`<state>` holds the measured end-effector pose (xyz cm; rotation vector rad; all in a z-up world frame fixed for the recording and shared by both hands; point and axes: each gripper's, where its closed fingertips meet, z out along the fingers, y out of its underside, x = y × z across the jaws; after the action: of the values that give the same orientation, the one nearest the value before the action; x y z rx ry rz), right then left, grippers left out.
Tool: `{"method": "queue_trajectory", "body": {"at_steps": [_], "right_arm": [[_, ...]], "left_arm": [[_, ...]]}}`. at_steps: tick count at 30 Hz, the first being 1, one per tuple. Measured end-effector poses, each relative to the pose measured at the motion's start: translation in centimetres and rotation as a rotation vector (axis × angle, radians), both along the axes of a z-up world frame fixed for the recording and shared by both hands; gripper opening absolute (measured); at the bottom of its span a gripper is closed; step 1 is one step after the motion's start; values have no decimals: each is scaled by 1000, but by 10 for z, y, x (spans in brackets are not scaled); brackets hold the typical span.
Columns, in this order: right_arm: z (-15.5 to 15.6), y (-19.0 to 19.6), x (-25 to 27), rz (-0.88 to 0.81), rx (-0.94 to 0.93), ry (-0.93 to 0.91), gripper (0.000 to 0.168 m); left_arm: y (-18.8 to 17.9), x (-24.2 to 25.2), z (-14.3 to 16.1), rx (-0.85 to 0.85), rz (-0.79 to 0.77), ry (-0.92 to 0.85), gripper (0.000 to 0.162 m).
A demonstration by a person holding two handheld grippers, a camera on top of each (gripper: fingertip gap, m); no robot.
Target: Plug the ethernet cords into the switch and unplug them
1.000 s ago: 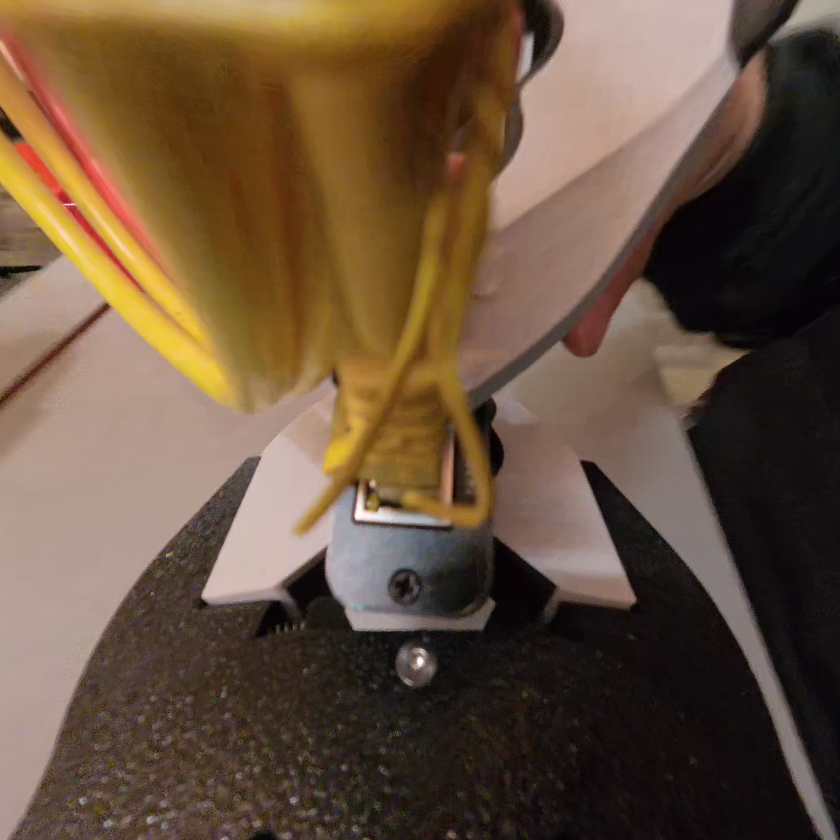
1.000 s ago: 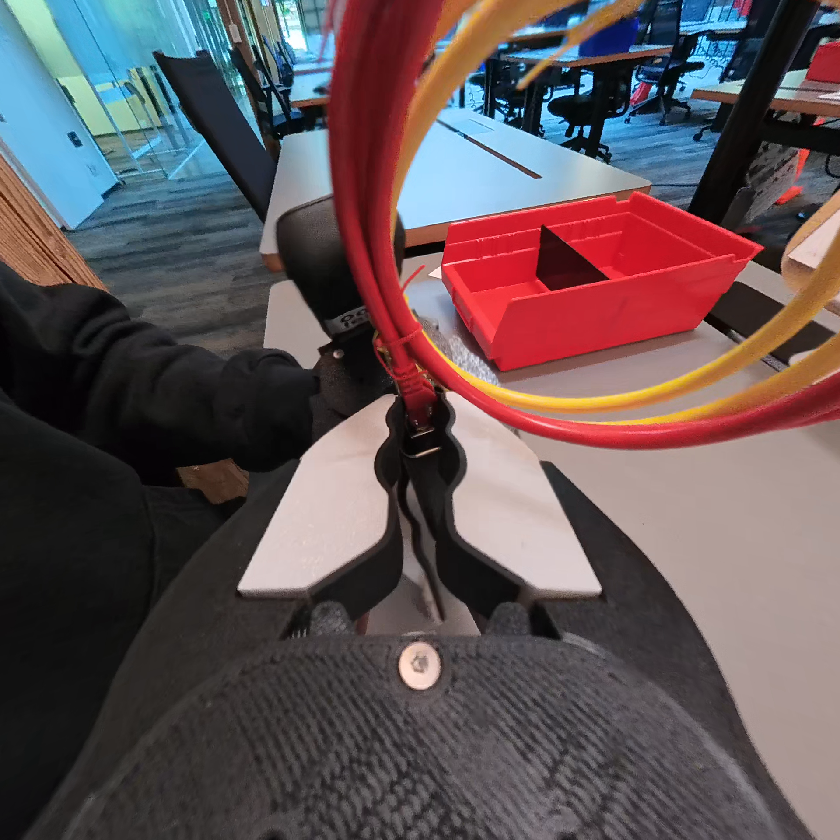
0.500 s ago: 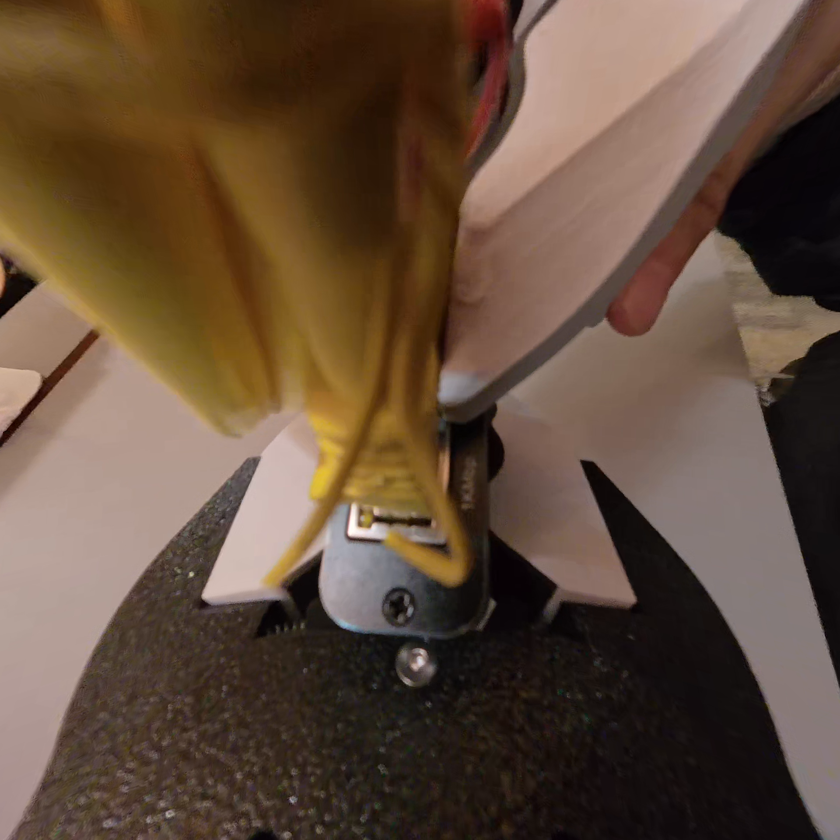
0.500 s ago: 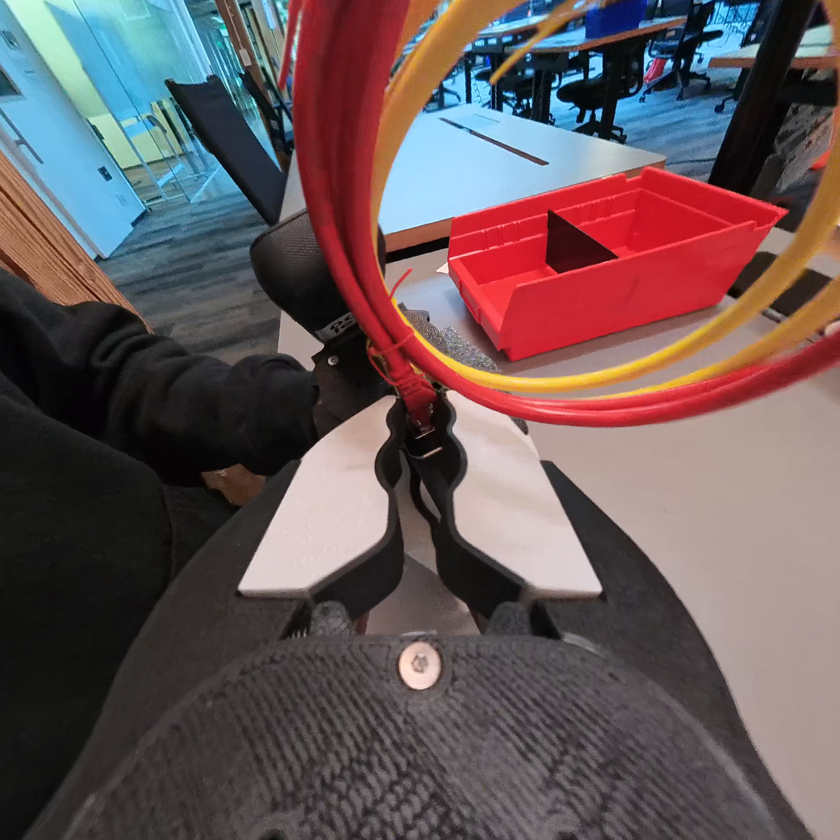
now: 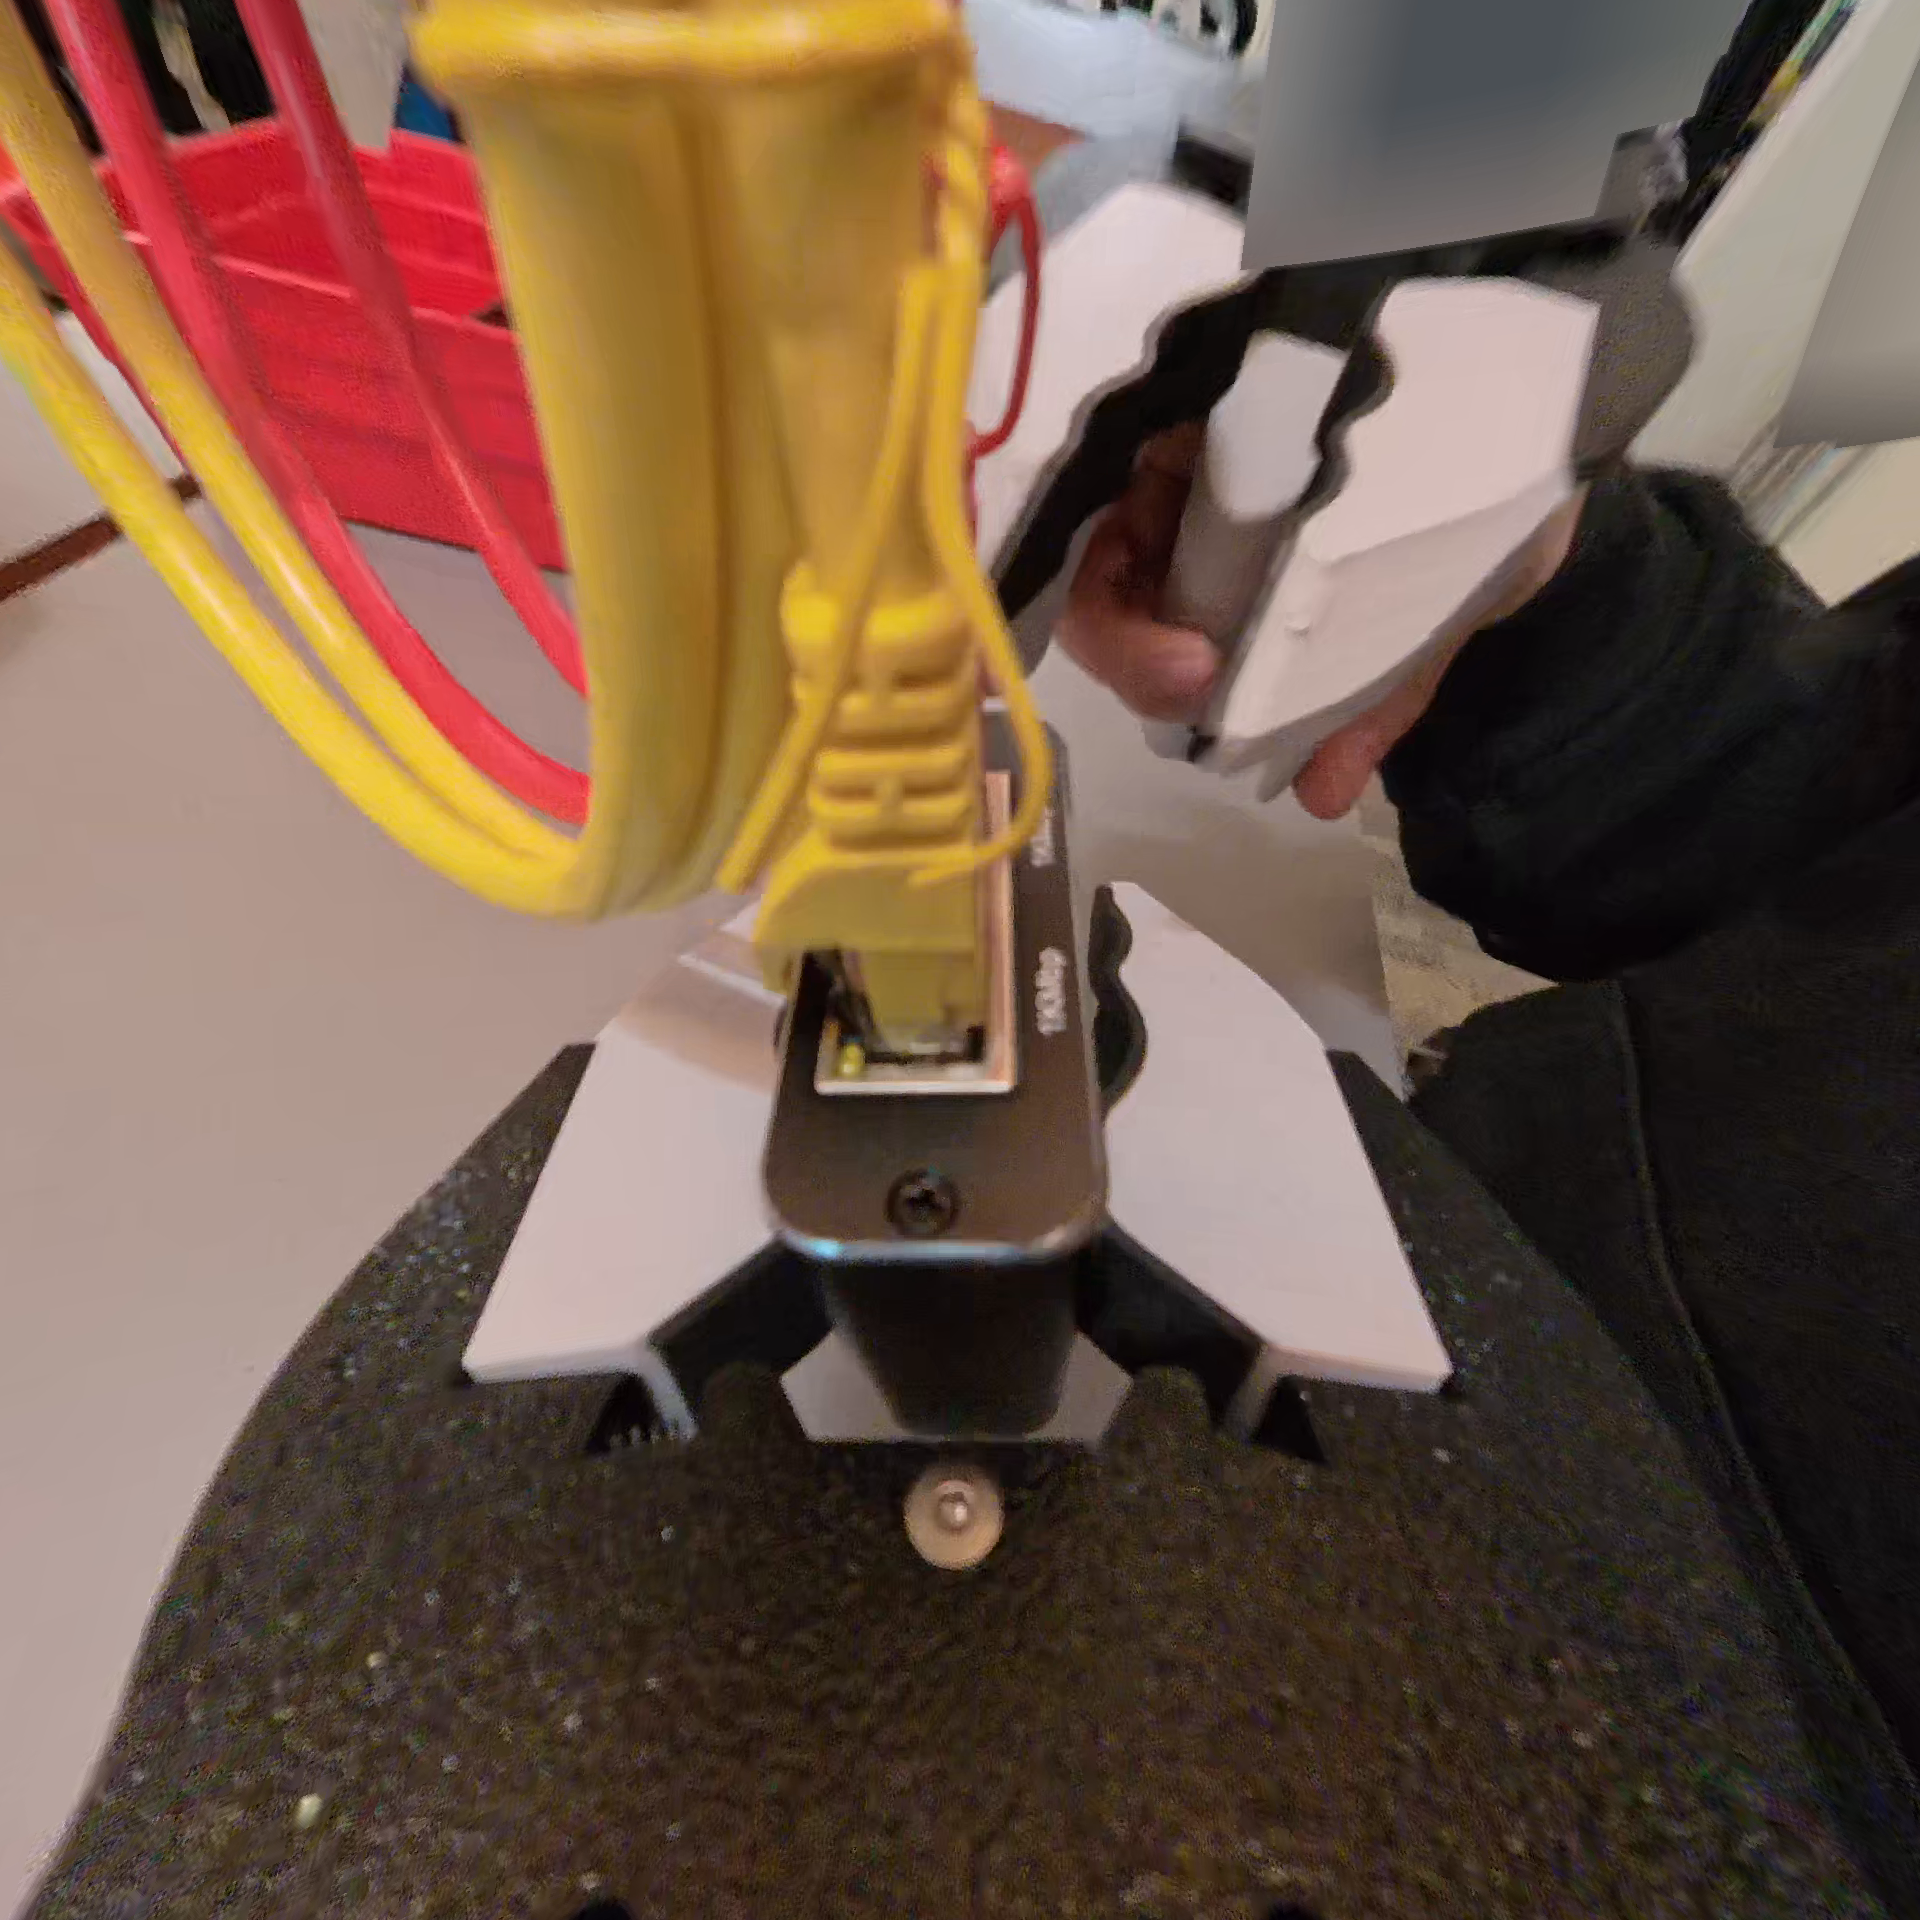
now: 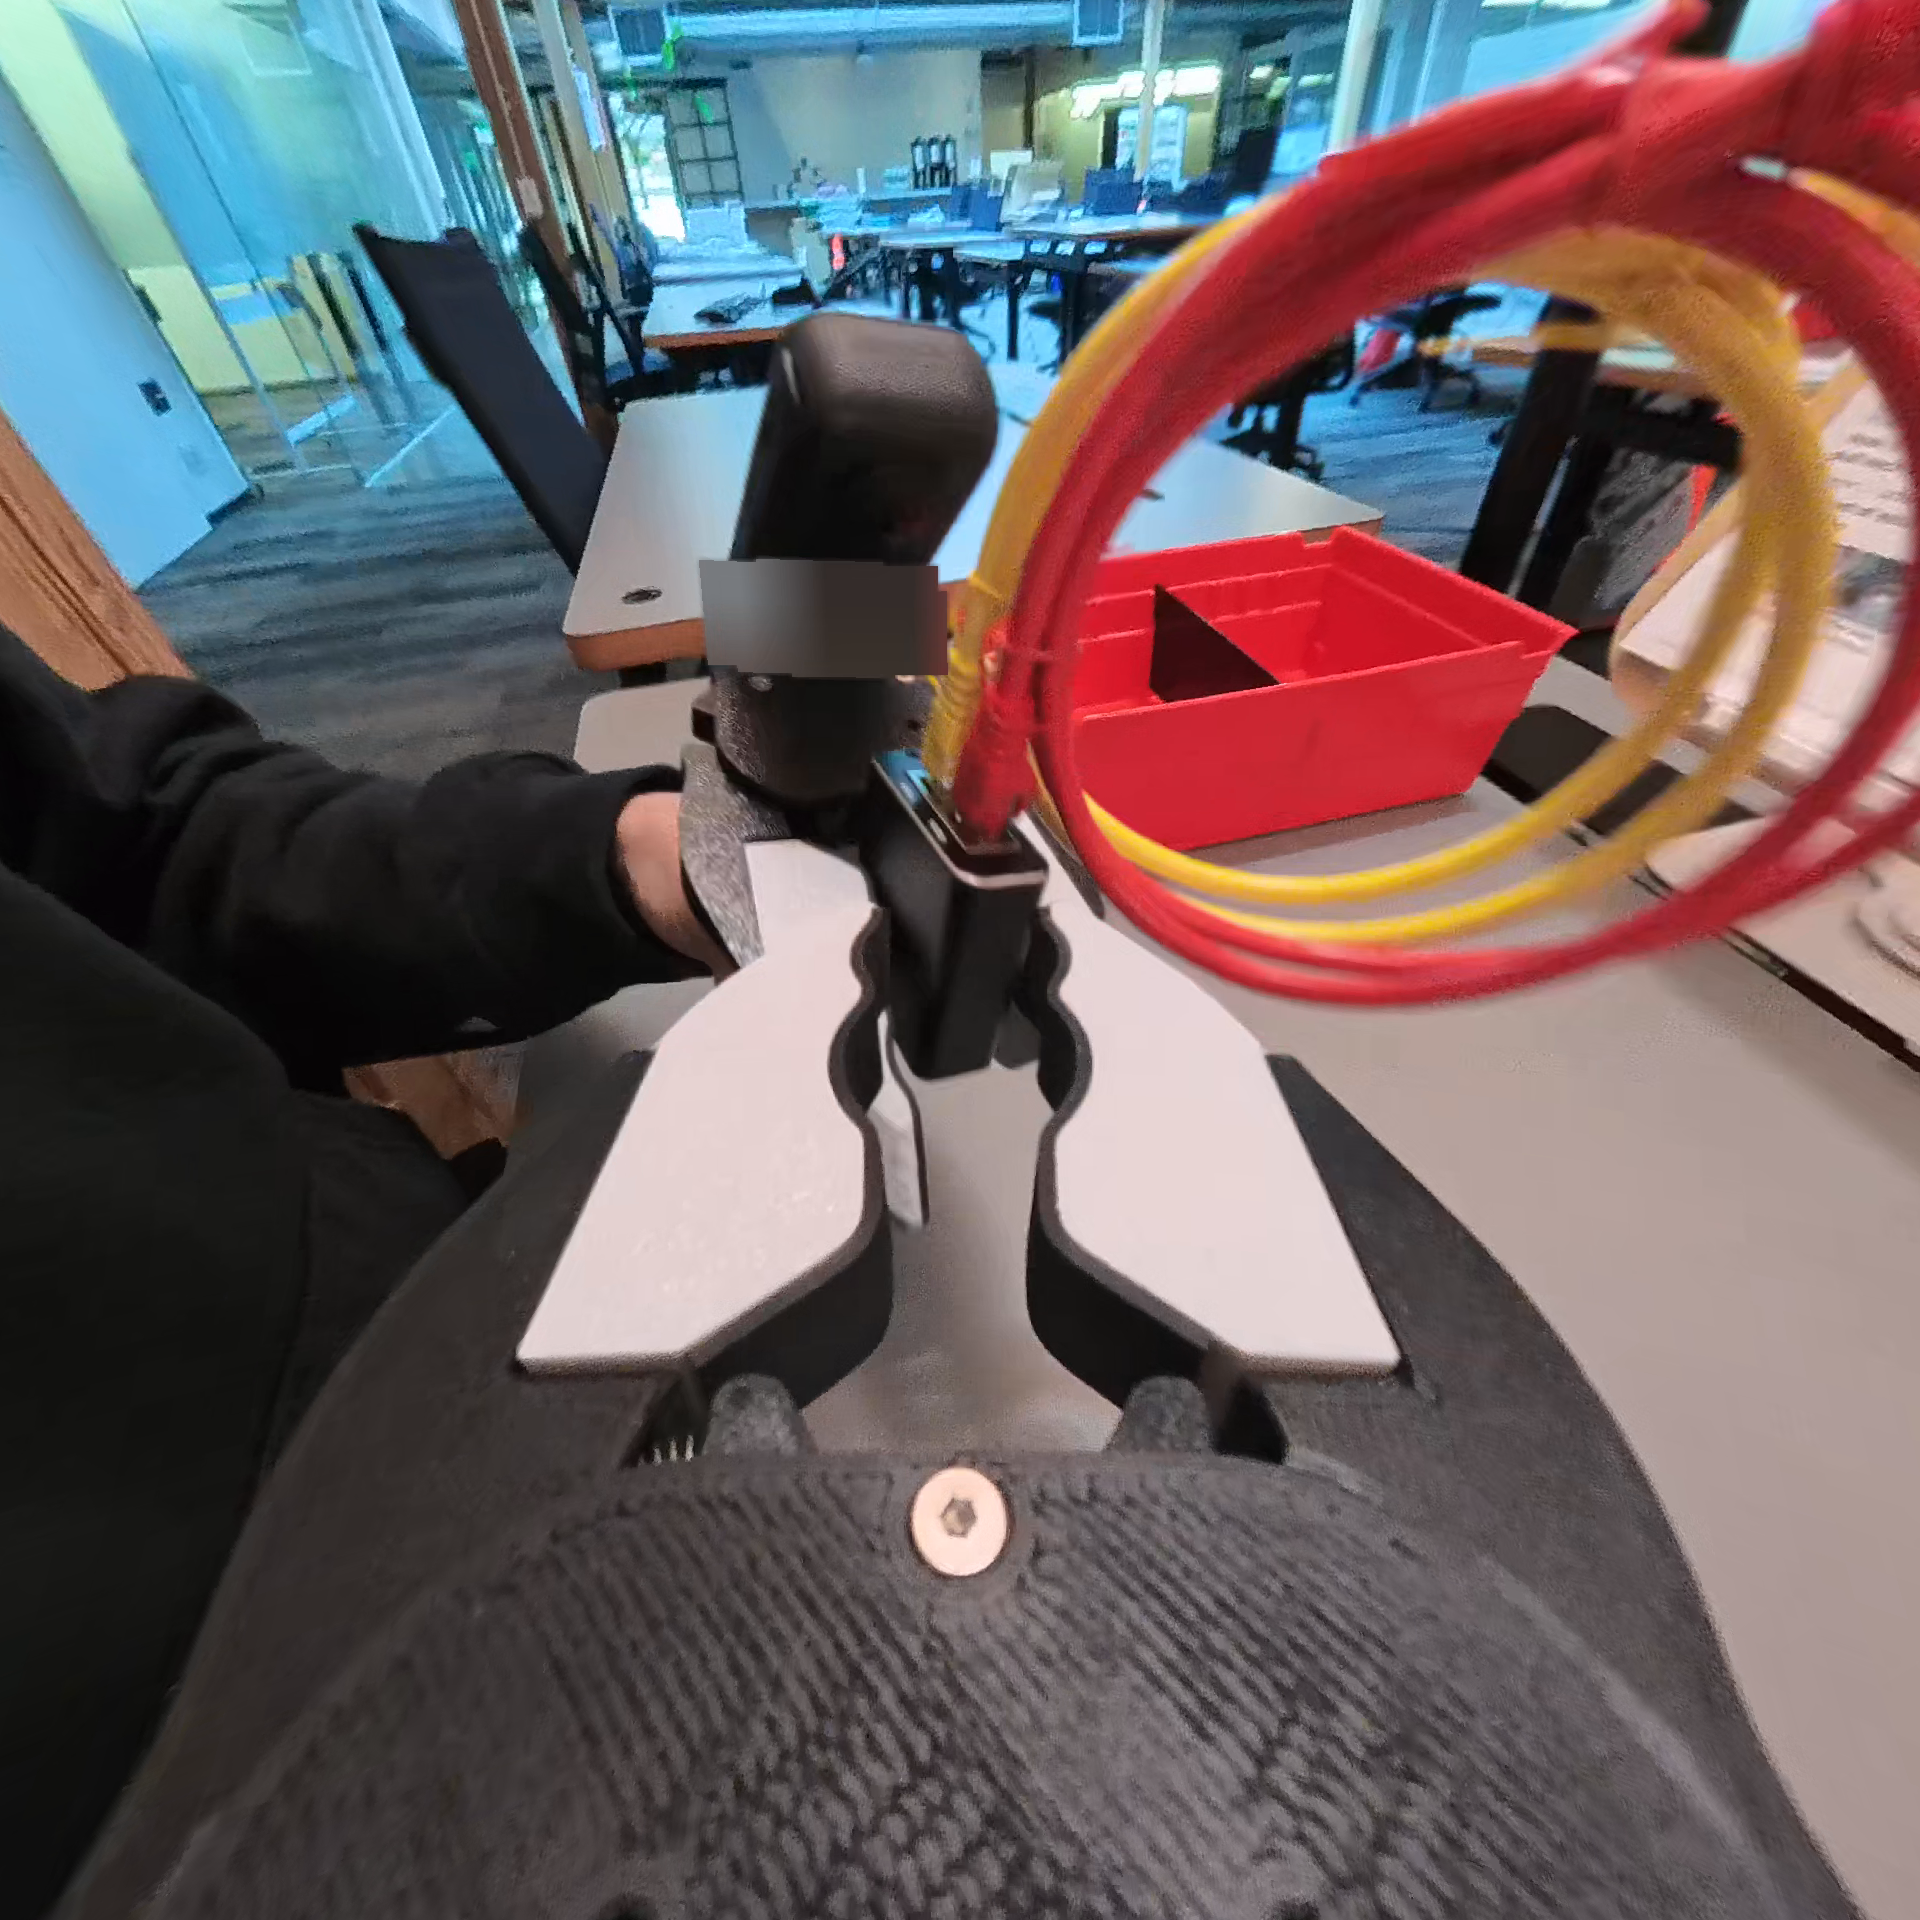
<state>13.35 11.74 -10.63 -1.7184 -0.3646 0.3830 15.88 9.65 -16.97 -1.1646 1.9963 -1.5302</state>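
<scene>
My left gripper (image 5: pixel 935 935) is shut on a dark metal switch (image 5: pixel 935 1143), held upright with its ports facing up. A yellow ethernet plug (image 5: pixel 883 831) sits in the near port, and its coiled yellow cord (image 5: pixel 675 416) loops up and to the left. In the right wrist view a red plug (image 6: pixel 992 769) sits in the switch (image 6: pixel 956 956) beside the yellow plug (image 6: pixel 961 675). My right gripper (image 6: pixel 940 935) is open and empty, with the switch just ahead of its tips. It also shows in the left wrist view (image 5: pixel 1299 416), up and right of the switch.
A red plastic bin (image 6: pixel 1299 707) with a black divider stands on the grey table (image 6: pixel 1558 1247) behind the cords. The red and yellow cord loops (image 6: pixel 1455 914) hang to the right of the switch. A person's black sleeve (image 6: pixel 312 883) is at the left. Office desks and chairs stand far behind. Some 6 cm of space lies between my two pairs of fingers.
My right gripper was shut on the red plug; now it is open and drawn back, and the red plug sits in the switch. The left gripper still holds the switch.
</scene>
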Motion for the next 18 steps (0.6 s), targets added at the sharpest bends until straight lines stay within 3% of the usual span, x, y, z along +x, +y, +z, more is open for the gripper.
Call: {"method": "queue_trajectory", "body": {"at_steps": [7, 12, 18], "right_arm": [[6, 4, 14, -13, 120, 259, 38], [-5, 11, 5, 35, 94, 192, 44], [-10, 10, 5, 81, 97, 218, 37]], "left_arm": [[-1, 1, 1, 19, -19, -36, 48], [-6, 2, -7, 100, -39, -12, 48], [-13, 7, -11, 95, -53, 1, 48]]}}
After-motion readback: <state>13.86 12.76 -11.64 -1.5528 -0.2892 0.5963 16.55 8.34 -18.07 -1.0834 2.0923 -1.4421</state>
